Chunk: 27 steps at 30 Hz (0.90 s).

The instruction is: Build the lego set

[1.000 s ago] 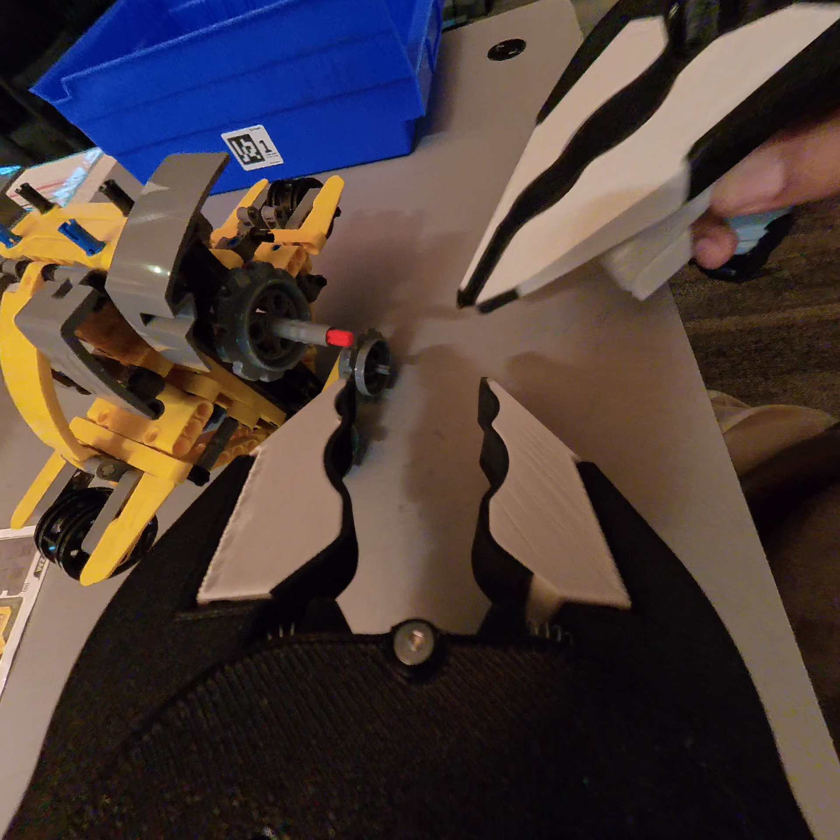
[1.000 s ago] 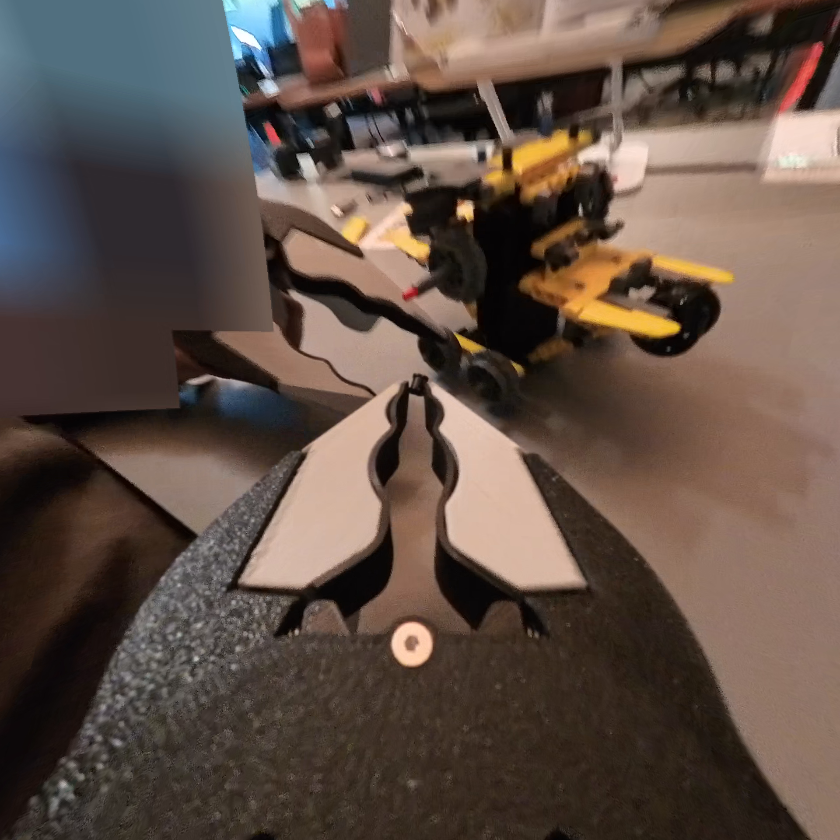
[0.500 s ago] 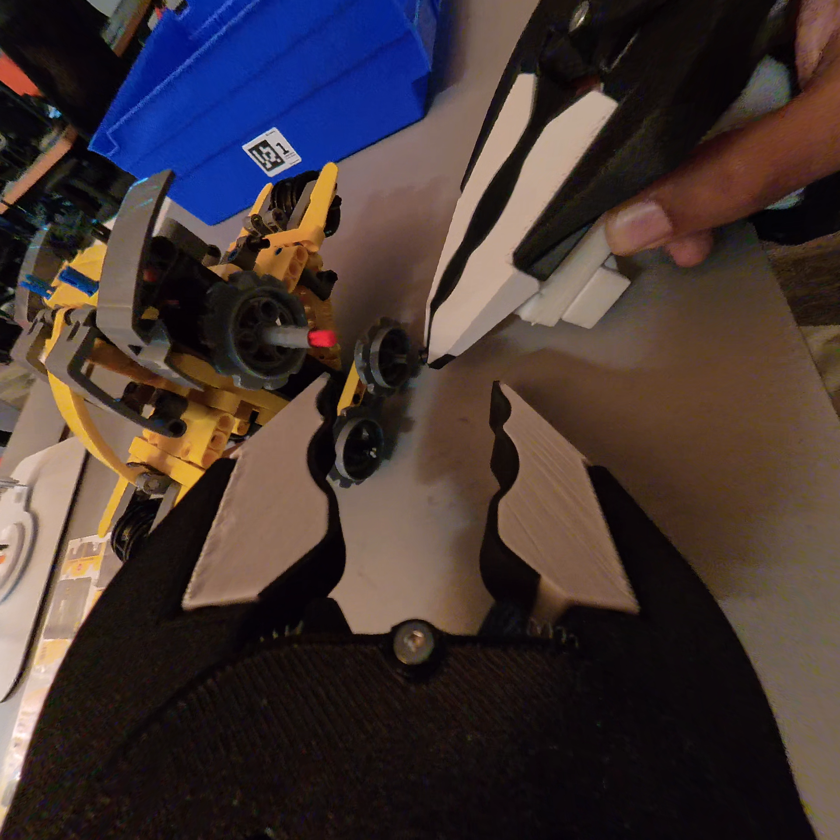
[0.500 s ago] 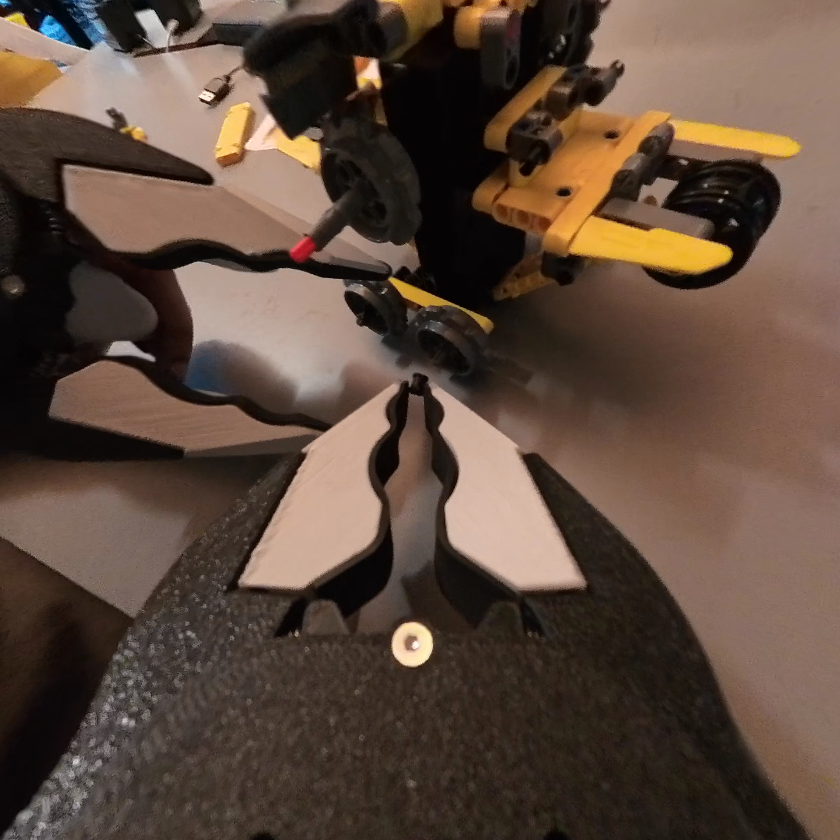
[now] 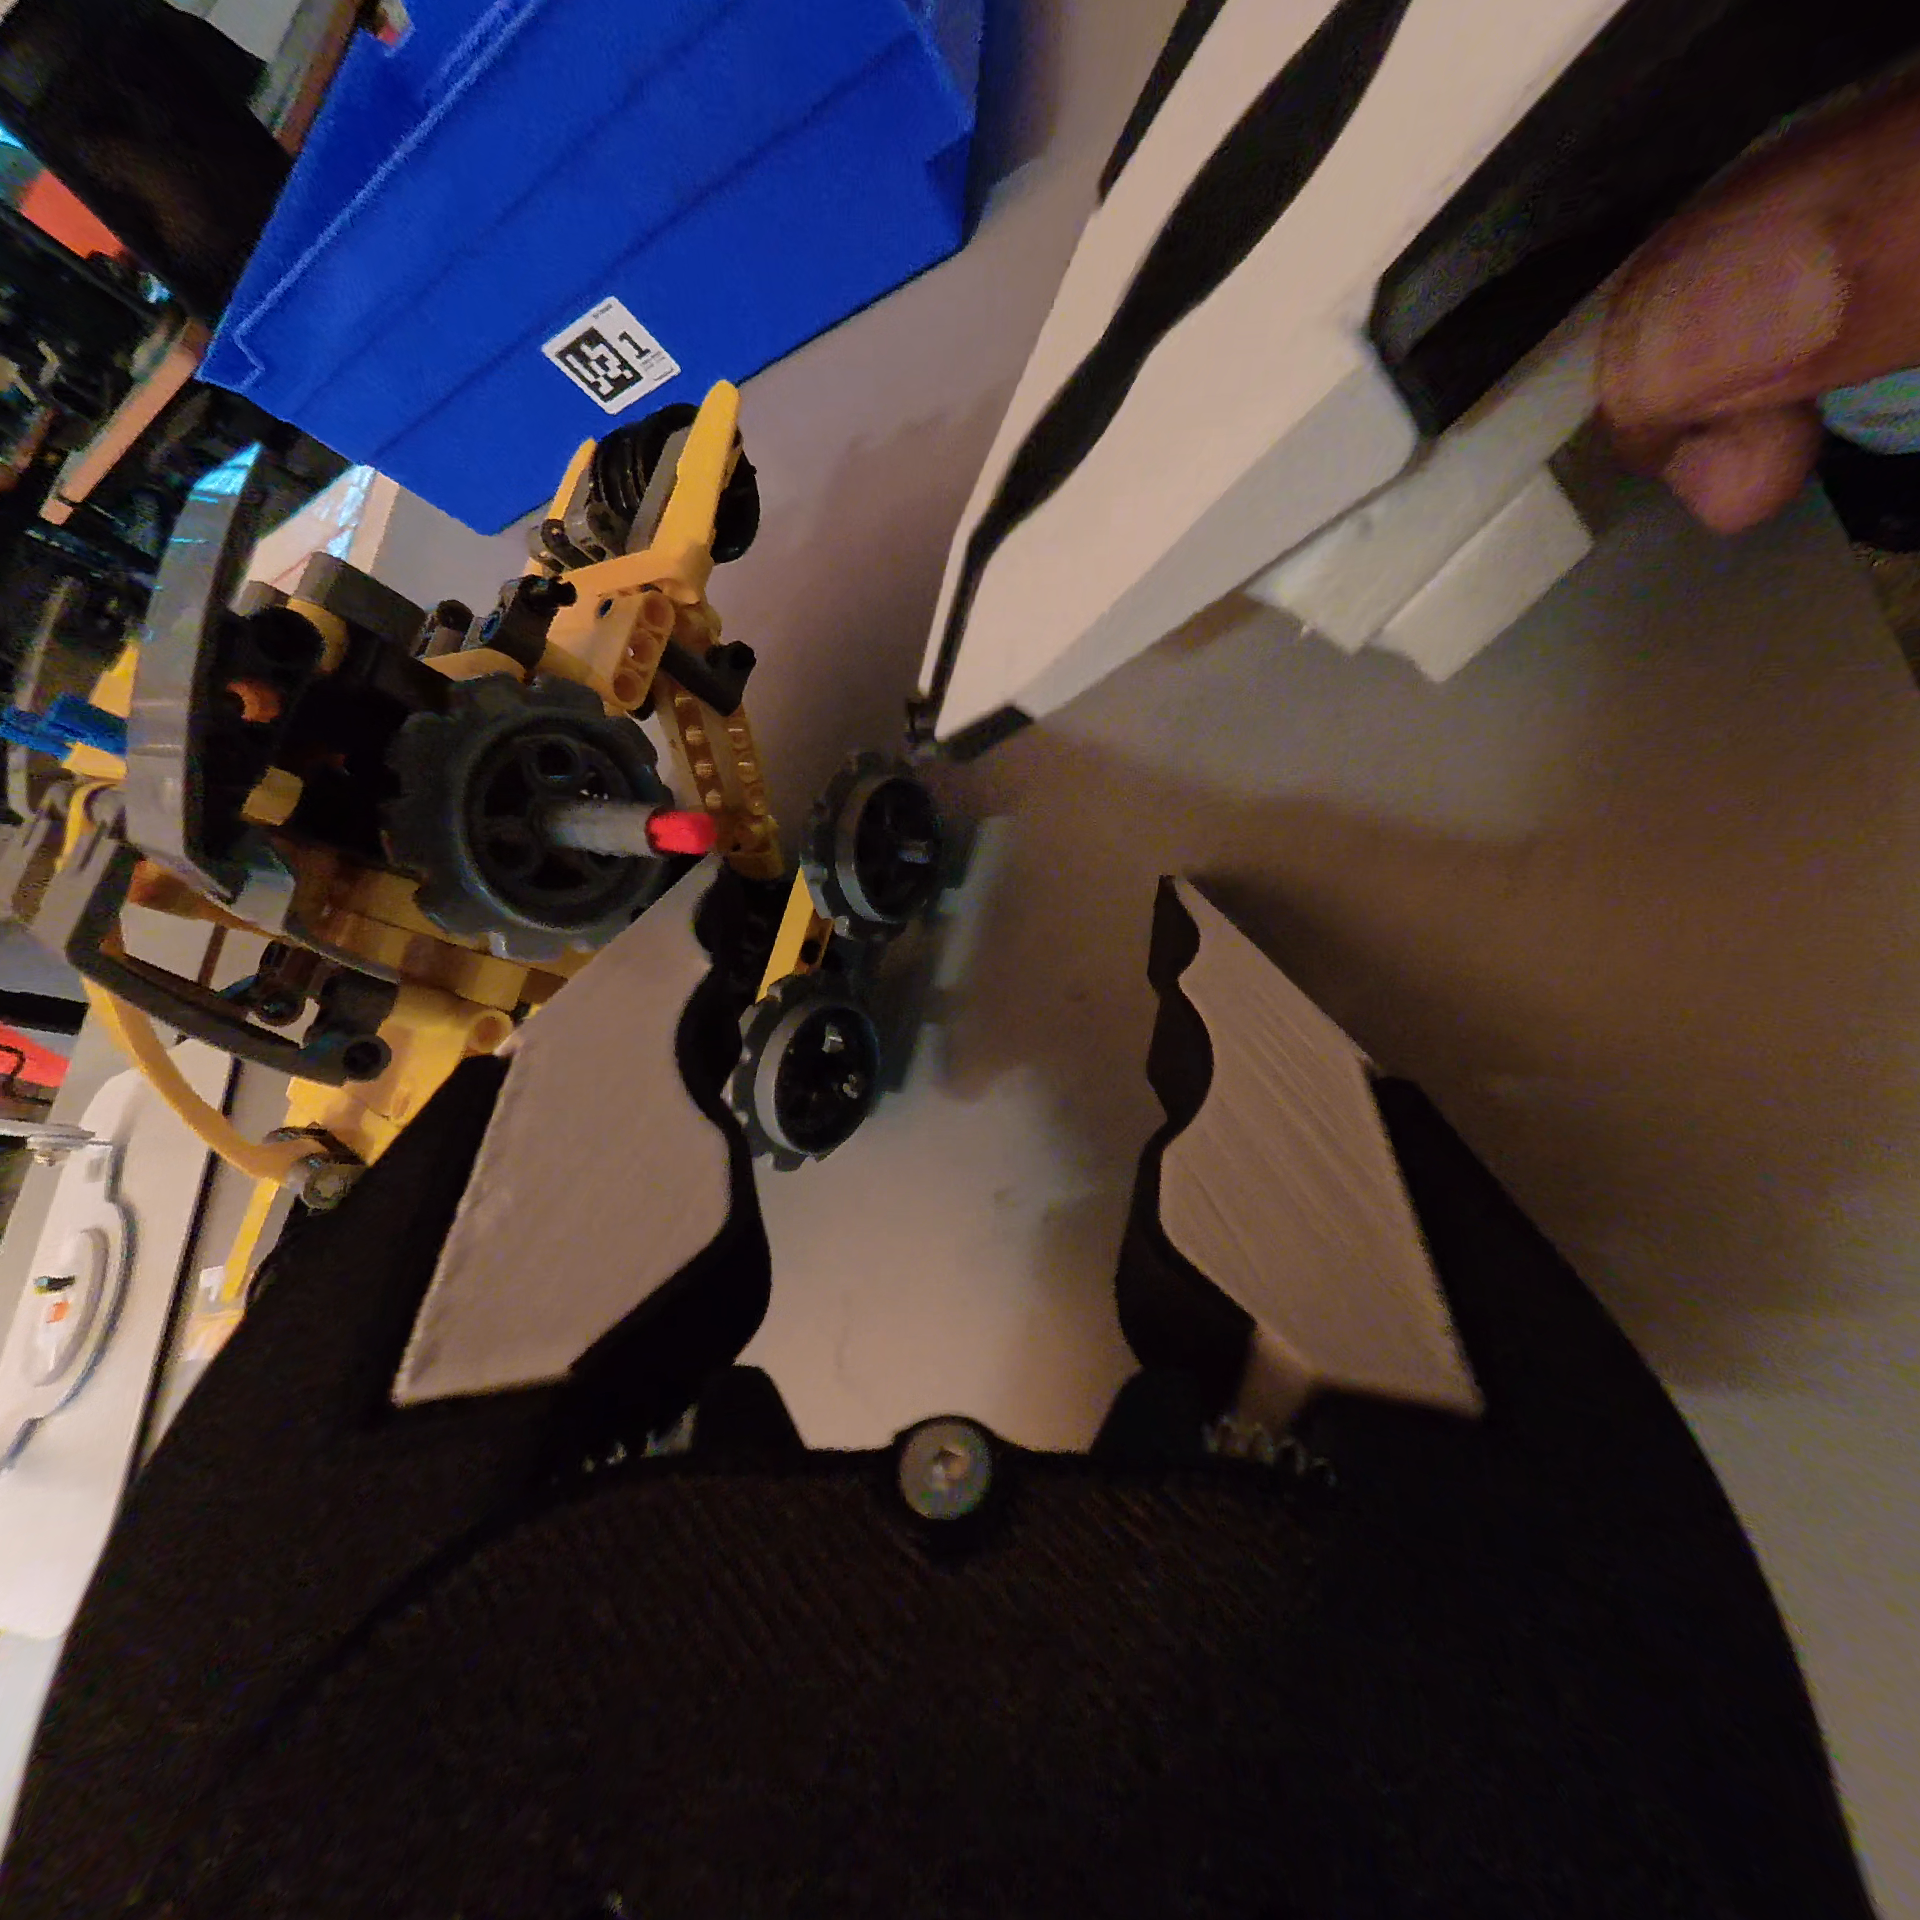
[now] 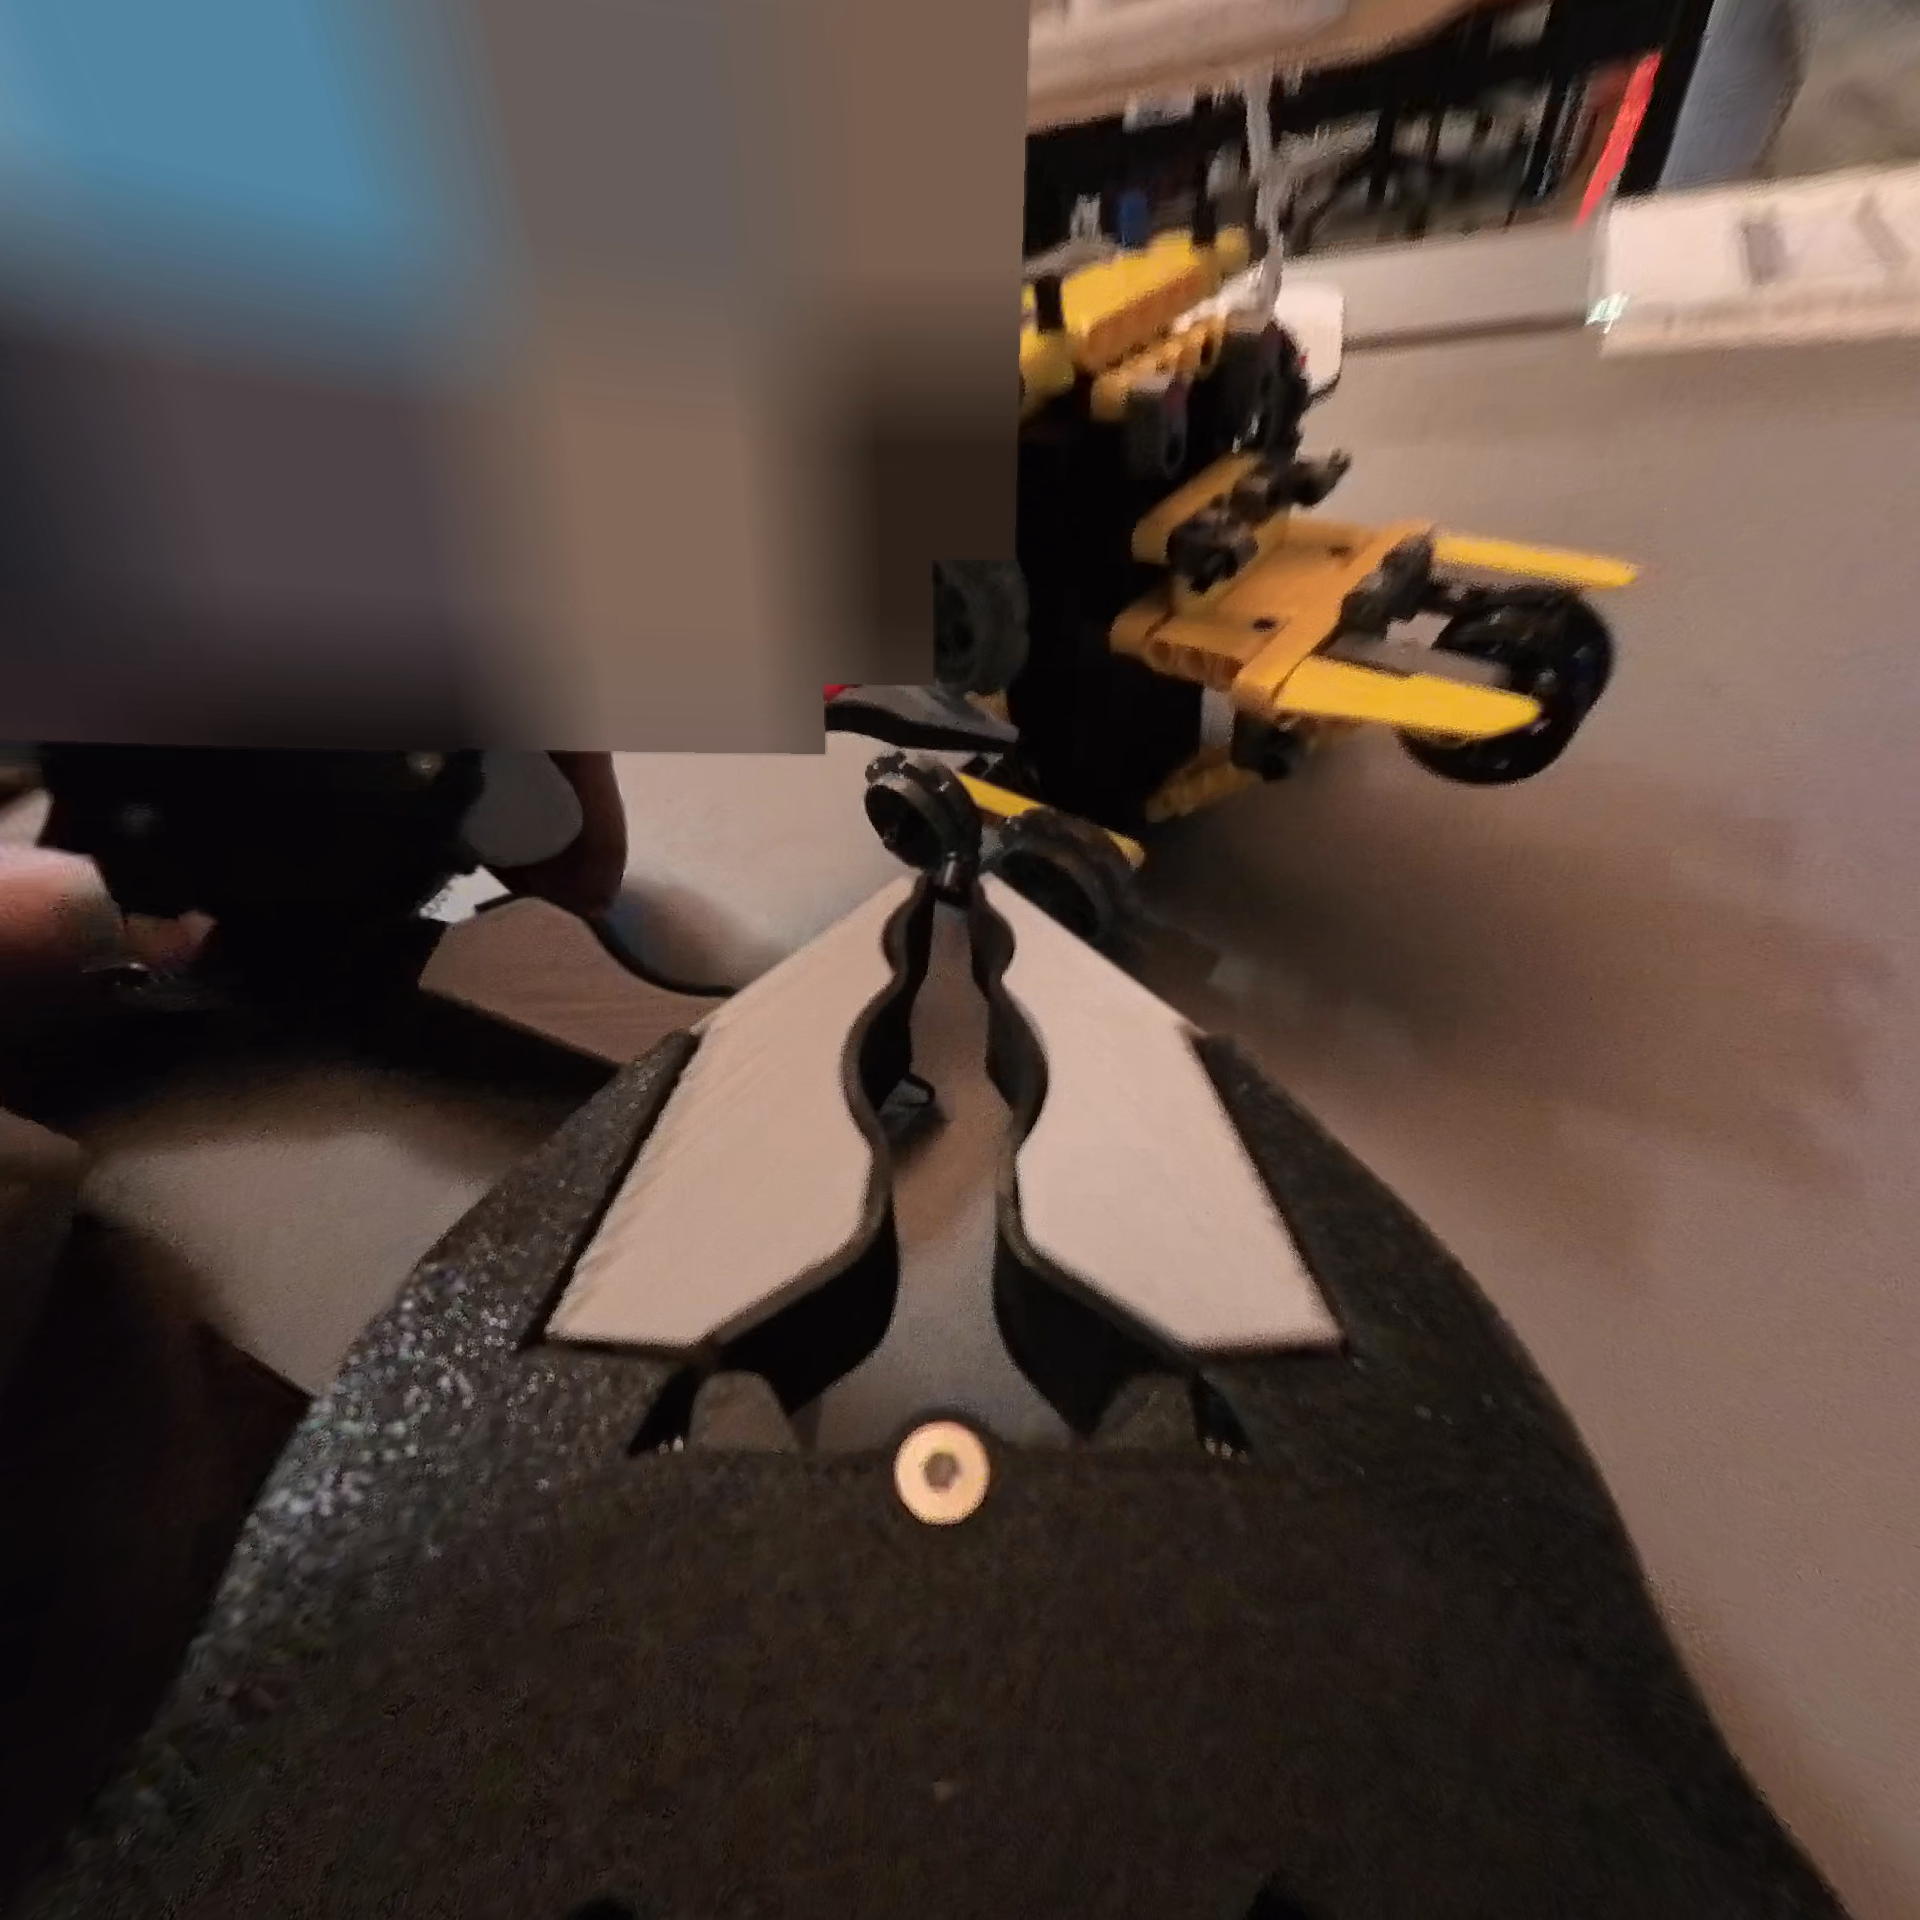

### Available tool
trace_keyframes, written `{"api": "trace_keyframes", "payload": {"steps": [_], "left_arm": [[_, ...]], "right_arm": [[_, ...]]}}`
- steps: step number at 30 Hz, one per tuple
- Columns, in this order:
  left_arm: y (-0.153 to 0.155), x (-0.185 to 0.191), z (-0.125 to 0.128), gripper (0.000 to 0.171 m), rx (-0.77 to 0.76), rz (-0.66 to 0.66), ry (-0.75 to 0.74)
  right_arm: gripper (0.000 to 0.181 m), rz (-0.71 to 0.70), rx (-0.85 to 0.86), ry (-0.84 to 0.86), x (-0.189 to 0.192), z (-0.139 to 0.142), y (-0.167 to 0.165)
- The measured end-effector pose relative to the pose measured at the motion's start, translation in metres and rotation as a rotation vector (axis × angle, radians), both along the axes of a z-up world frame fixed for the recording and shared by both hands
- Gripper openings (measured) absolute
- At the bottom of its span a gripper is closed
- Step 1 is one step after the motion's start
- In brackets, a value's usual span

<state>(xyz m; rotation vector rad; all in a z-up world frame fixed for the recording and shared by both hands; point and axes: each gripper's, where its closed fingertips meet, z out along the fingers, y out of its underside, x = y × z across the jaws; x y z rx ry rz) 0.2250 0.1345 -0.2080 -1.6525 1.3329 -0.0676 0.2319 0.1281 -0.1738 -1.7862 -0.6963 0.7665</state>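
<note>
The left gripper (image 5: 935,914) is spread wide over the grey counter (image 5: 1507,935), empty; its left finger (image 5: 582,1174) lies just beside a pair of small black wheels (image 5: 821,1070) at the foot of the yellow and black brick-built vehicle (image 5: 436,831), whose grey axle with a red tip (image 5: 681,831) points toward the gripper. The right gripper (image 6: 948,883) is nearly closed, pinching a small dark piece (image 6: 948,876) at its tips, held against the upper small wheel (image 5: 878,831). A blue bin (image 5: 623,208) stands behind the vehicle.
</note>
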Motion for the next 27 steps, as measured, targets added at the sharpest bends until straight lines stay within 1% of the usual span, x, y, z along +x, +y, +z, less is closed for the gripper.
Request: {"api": "trace_keyframes", "payload": {"steps": [2,4,12,20,27], "left_arm": [[0.0007,0.0007,-0.0010,0.075,-0.006,-0.001,-0.002],[0.0019,0.0003,-0.0032,0.075,-0.013,0.001,0.004],[0.0038,0.0010,-0.0051,0.074,-0.041,0.001,-0.001],[0.0034,0.0022,-0.0090,0.075,-0.137,-0.007,-0.061],[0.0046,0.0022,-0.0097,0.076,-0.154,-0.007,-0.063]], "right_arm": [[0.006,-0.005,0.060,-0.007,0.0059,0.0045,-0.0008],[0.006,0.004,0.078,-0.010,0.0069,0.0056,-0.0018],[0.006,0.032,0.086,-0.019,0.0035,0.0050,-0.0044],[0.006,0.038,0.067,-0.010,0.0036,0.0040,-0.0032],[0.006,0.045,0.050,-0.004,0.0034,0.0031,-0.0025]]}}
